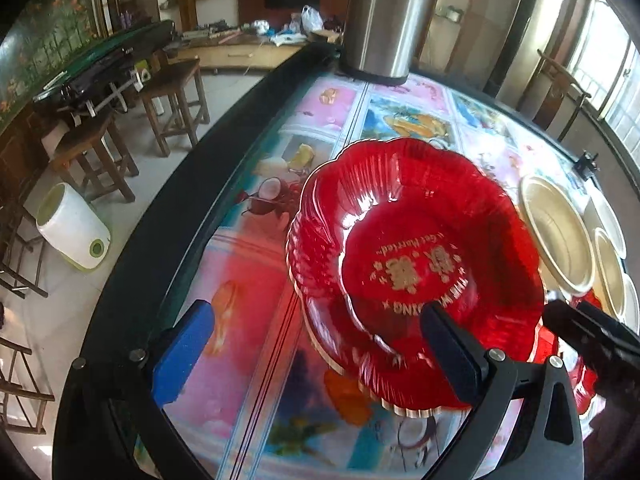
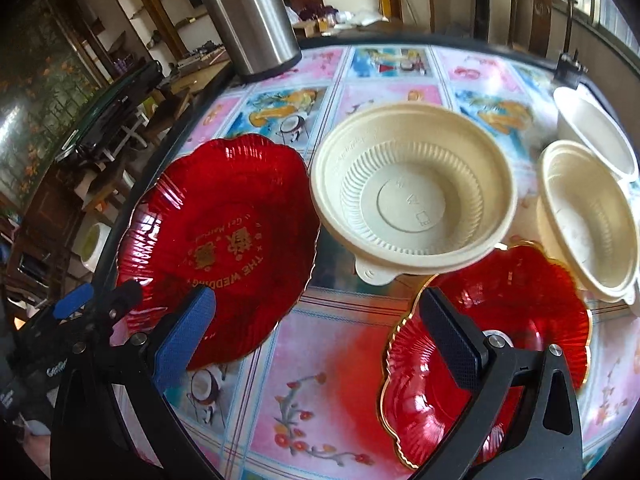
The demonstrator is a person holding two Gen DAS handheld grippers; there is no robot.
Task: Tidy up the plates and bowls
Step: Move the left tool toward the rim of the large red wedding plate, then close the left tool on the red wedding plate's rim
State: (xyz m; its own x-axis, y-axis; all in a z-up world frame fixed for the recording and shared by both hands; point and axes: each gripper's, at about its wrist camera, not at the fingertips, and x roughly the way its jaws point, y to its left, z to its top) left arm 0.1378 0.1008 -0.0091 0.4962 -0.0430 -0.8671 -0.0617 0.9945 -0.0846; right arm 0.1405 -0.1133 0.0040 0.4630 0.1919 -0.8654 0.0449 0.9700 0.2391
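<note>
Left gripper (image 1: 316, 354) released over desk (image 1: 248, 280), right gripper (image 2: 320, 336) likewise released, scalloped red plate (image 2: 492, 344) gold-rimmed at 4 o'clock, lettered red plate (image 2: 220, 240) at 10 o'clock, ribbed cream bowl (image 2: 412, 188) at 12, two more cream bowls (image 2: 588, 216) at 2, steel flask (image 2: 248, 16) beyond.

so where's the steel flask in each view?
Left wrist: steel flask at top centre, standing at the far table edge behind the lettered red plate.
Right wrist: flask at top left, same far edge.
Shared landmark: the lettered red plate, left of centre here.
</note>
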